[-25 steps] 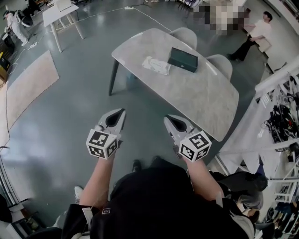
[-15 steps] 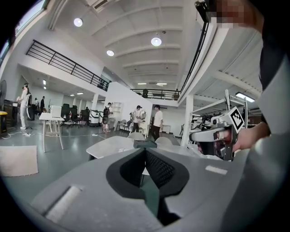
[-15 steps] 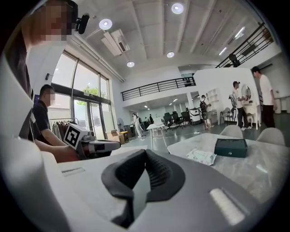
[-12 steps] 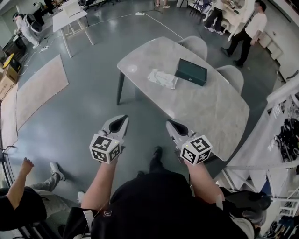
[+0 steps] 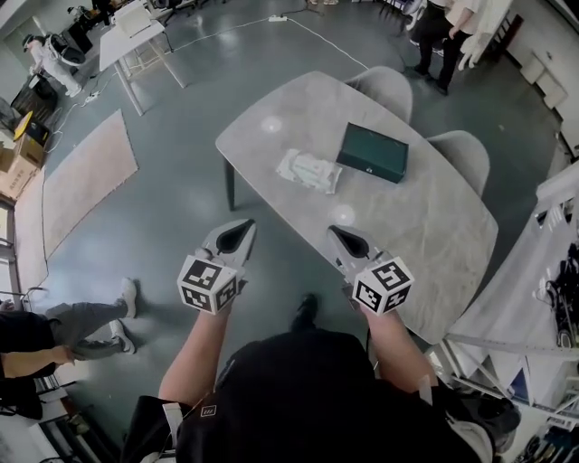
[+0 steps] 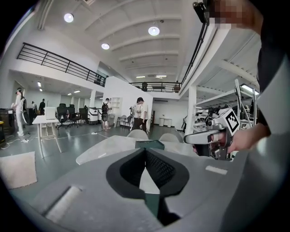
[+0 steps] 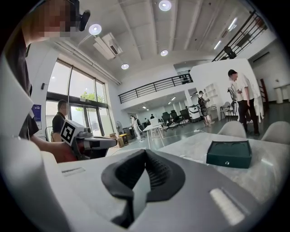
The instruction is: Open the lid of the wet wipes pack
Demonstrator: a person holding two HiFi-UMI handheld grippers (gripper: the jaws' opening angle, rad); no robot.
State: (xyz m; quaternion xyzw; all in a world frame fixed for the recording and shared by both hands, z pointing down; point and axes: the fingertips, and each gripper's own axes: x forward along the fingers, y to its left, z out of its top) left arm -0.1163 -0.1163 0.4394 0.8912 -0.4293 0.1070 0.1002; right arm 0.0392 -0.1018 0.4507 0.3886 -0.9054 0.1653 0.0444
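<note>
The wet wipes pack (image 5: 308, 170), white and flat, lies on the grey marble table (image 5: 425, 226), just left of a dark green box (image 5: 373, 152). My left gripper (image 5: 242, 226) is shut and empty, held over the floor short of the table's near edge. My right gripper (image 5: 337, 233) is likewise shut and empty, its tip at the table's near edge. In the left gripper view the shut jaws (image 6: 145, 150) point at the green box (image 6: 149, 144); the pack is hidden behind them. The right gripper view shows the box (image 7: 229, 153) to the right of its shut jaws (image 7: 145, 152).
Two grey chairs (image 5: 384, 86) (image 5: 461, 154) stand at the table's far side. A beige rug (image 5: 86, 176) lies on the floor to the left, a seated person's legs (image 5: 90, 316) nearer. People stand at the back (image 5: 443, 27). Shelving (image 5: 561, 298) is at right.
Both grippers have come forward toward the table, which now sits nearer and larger in the head view. Both jaws stay shut. A person's legs have come into view at the left.
</note>
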